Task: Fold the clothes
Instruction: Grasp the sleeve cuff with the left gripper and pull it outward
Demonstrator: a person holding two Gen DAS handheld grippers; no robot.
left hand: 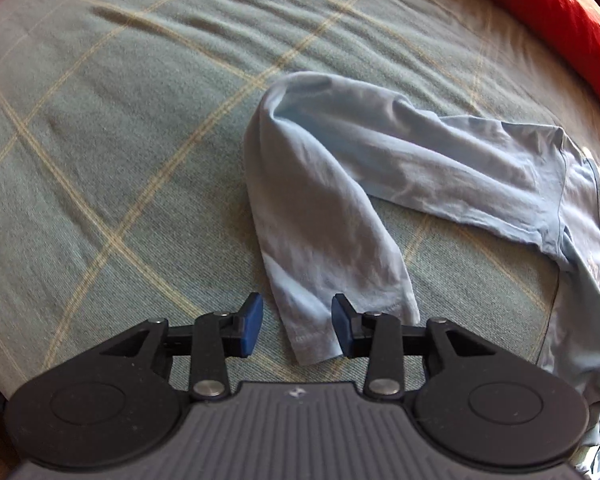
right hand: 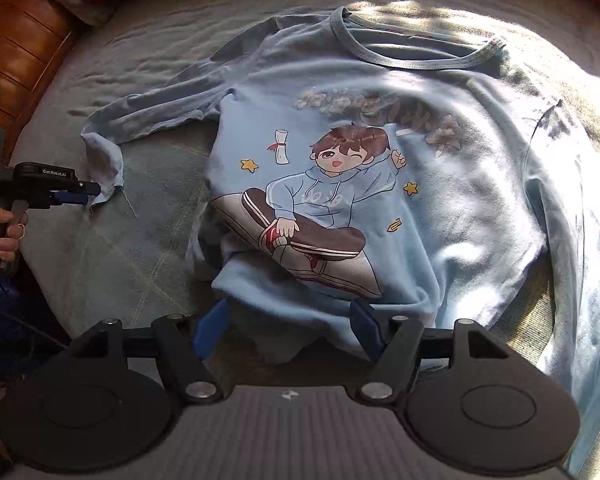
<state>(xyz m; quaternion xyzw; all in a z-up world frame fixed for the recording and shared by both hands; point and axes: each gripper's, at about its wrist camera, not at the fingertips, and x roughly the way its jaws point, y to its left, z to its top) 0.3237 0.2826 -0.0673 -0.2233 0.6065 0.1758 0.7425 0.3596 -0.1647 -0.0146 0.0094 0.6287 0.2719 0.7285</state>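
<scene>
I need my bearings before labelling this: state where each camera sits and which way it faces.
Left wrist: on the left gripper, looking down at the shirt's sleeve on the checked blanket; only its jaws show.
Right wrist: on the right gripper, facing the shirt; a hand shows at left.
Shared: that sleeve, the bed.

Bed [left hand: 120,128] covered with grey-green blanket, pale yellow check lines. Light blue long-sleeved shirt [right hand: 440,200] lies flat on it, print side up, collar at 12 o'clock. Red pillow [left hand: 560,12] at blanket's 1 o'clock edge.
</scene>
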